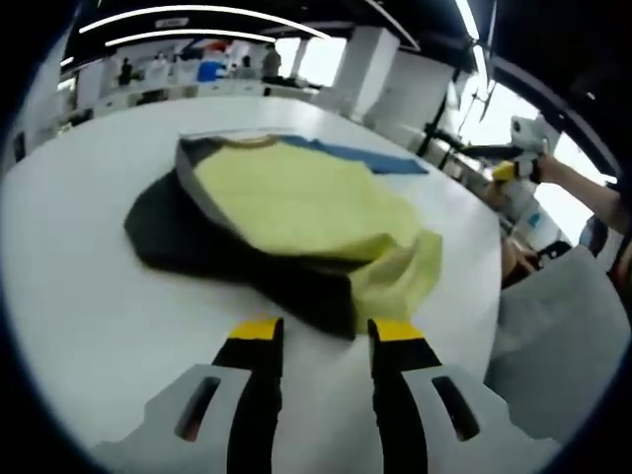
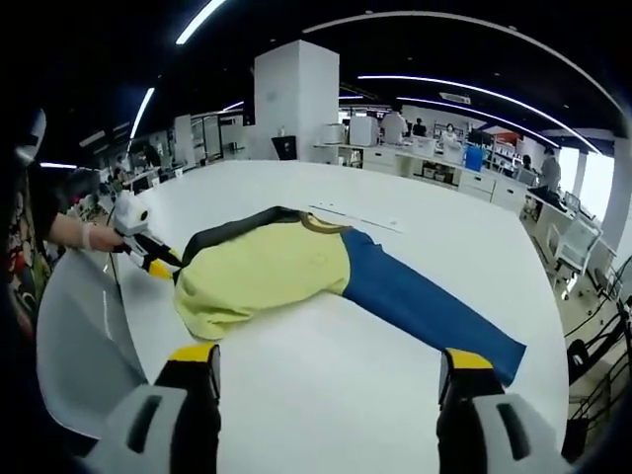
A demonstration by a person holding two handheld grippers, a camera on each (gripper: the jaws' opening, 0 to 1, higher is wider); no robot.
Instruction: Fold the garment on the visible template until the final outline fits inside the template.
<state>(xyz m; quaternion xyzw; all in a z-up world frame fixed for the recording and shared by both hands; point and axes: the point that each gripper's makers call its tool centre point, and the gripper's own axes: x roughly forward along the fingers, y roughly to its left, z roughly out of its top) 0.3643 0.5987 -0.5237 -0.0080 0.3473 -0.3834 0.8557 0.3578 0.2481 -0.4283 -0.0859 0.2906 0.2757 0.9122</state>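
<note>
The garment is pale yellow across its body with a black sleeve, a blue sleeve and a tan collar, lying on a plain white tabletop, while both grippers carry black fingers capped with yellow tips on grey bodies.

- In the left gripper view, the yellow, dark grey and blue long-sleeved garment hides most of its own blue sleeve behind the raised yellow body.
- The template cannot be made out under the garment in either view.
- In the right gripper view, the left gripper meets the garment's dark edge; whether its jaws grip cloth is too small to tell.
- Background desks and distant people are blurred.
- The white round table is cut off by both views' lower edges.
</note>
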